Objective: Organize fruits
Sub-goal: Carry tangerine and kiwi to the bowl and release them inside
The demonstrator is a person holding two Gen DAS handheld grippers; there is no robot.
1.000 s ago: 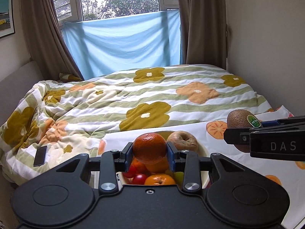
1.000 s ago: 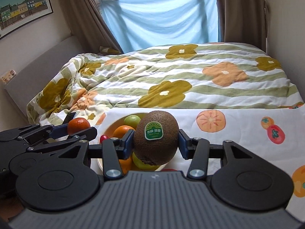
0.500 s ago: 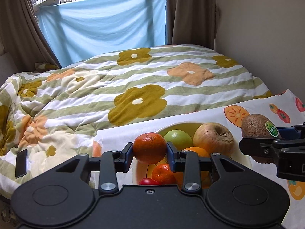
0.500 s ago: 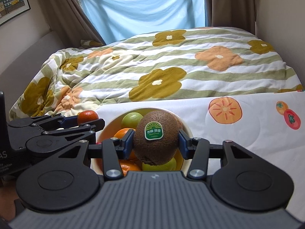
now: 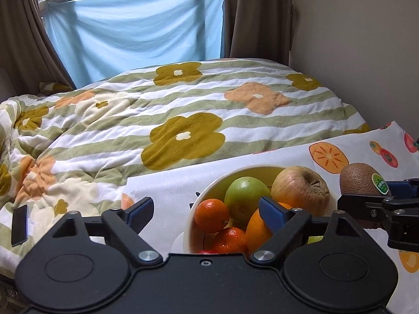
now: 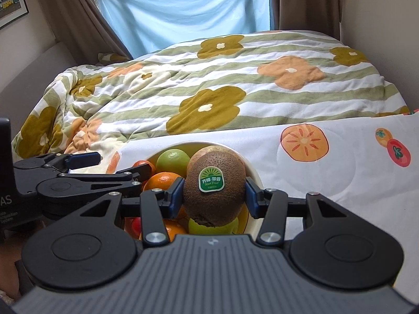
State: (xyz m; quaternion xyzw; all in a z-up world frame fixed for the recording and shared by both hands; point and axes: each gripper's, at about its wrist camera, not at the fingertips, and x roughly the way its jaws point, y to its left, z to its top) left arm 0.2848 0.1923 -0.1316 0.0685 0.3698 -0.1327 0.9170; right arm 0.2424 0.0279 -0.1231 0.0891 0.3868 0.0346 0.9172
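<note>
A cream bowl (image 5: 209,191) on a fruit-print cloth holds a green apple (image 5: 246,193), a brown-spotted apple (image 5: 301,189), oranges and a small mandarin (image 5: 211,215). My left gripper (image 5: 207,212) is open and empty just above the bowl's left side. My right gripper (image 6: 213,191) is shut on a kiwi (image 6: 213,185) with a green sticker, held above the bowl (image 6: 252,172). The kiwi also shows at the right of the left wrist view (image 5: 362,179).
The fruit-print cloth (image 6: 340,157) covers the bed's near edge. A flowered striped duvet (image 5: 183,110) lies behind. A dark phone (image 5: 19,225) lies on the duvet at the left. A wall is close on the right.
My left gripper opened and let go of the mandarin, which now lies in the bowl. Both grippers moved closer over the bowl. The kiwi stays gripped.
</note>
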